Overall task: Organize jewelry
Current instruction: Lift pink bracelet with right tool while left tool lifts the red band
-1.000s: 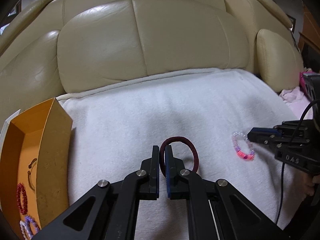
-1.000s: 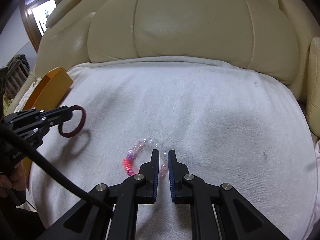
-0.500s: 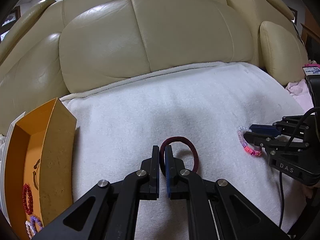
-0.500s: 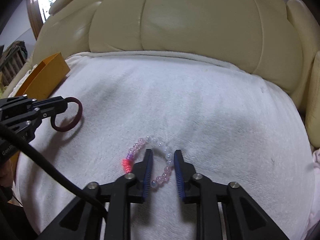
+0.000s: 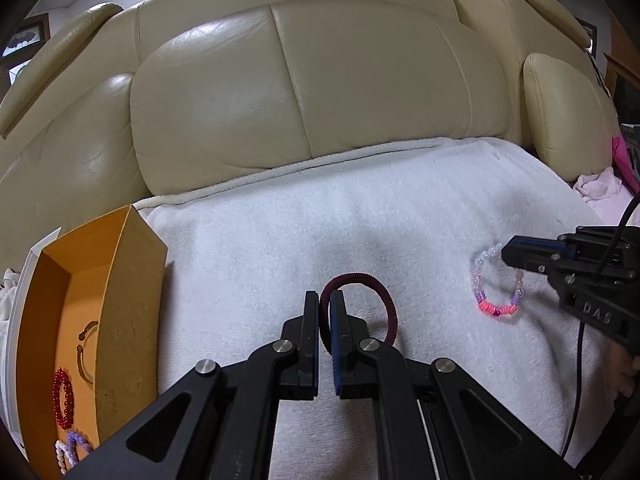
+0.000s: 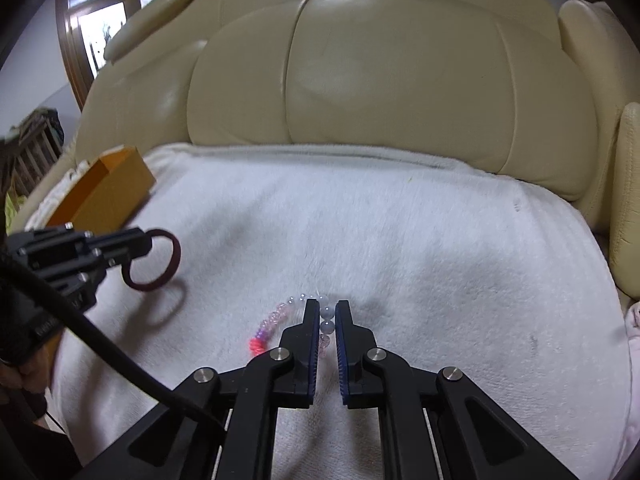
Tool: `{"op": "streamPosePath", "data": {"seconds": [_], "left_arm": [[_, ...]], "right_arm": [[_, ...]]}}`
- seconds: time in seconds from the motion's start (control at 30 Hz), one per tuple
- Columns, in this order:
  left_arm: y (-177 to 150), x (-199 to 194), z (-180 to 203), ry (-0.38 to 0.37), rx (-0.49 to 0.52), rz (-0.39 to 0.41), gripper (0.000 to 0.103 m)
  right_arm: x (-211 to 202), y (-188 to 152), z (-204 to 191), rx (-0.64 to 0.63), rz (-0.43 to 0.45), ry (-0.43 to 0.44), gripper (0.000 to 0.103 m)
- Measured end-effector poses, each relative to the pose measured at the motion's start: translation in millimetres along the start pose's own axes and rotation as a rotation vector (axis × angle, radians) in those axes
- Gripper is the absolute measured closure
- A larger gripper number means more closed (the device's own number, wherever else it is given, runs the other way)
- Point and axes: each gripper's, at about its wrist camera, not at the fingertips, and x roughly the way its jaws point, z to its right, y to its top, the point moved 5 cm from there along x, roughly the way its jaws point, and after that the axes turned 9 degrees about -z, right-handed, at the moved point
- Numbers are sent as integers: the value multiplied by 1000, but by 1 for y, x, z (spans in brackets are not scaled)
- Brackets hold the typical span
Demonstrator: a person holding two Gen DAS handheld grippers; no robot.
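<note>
My left gripper [image 5: 325, 300] is shut on a dark red corded ring [image 5: 384, 300] and holds it just above the white towel [image 5: 280, 240]; its shadow shows under the ring [image 6: 174, 260] in the right wrist view. My right gripper [image 6: 325, 308] is closing its jaws on a pink, lilac and clear beaded bracelet [image 6: 272, 318], with clear beads pinched between the blue pads. In the left wrist view the bracelet [image 5: 496, 310] hangs from the right gripper [image 5: 508, 252] at the right.
An open orange box [image 5: 132, 300] stands at the towel's left edge, with a red bead bracelet [image 5: 62, 402] and pale lilac beads [image 5: 72, 450] inside. A cream leather sofa back [image 5: 320, 80] rises behind. Pink cloth [image 5: 600, 188] lies far right.
The right jaws opened around the beaded bracelet's clear side, then closed onto it. The left gripper kept still with the dark red ring.
</note>
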Motion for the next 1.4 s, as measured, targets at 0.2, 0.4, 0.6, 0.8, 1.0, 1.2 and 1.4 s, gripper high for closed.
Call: {"op": "streamPosePath", "data": {"seconds": [0.2, 0.4, 0.6, 0.8, 1.0, 1.2, 1.4], "left_arm": [[-1, 0, 0, 7, -1, -2, 98], [-1, 0, -2, 8, -5, 0, 98], [-5, 11, -3, 0, -2, -38, 98], [-11, 23, -7, -41, -21, -88, 98], [-13, 28, -9, -37, -25, -100, 94], [-11, 31, -10, -53, -23, -91, 90], [-10, 31, -5, -44, 3, -74, 92]], "right_arm": [[1, -2, 13, 46, -31, 8, 94], [-4, -3, 23, 56, -22, 11, 94], [-4, -4, 32, 75, -27, 8, 94], [4, -7, 34, 68, -58, -1, 94], [10, -9, 30, 40, -89, -26, 94], [17, -12, 30, 30, -113, -34, 86], [23, -15, 11, -57, -102, -59, 89]]}}
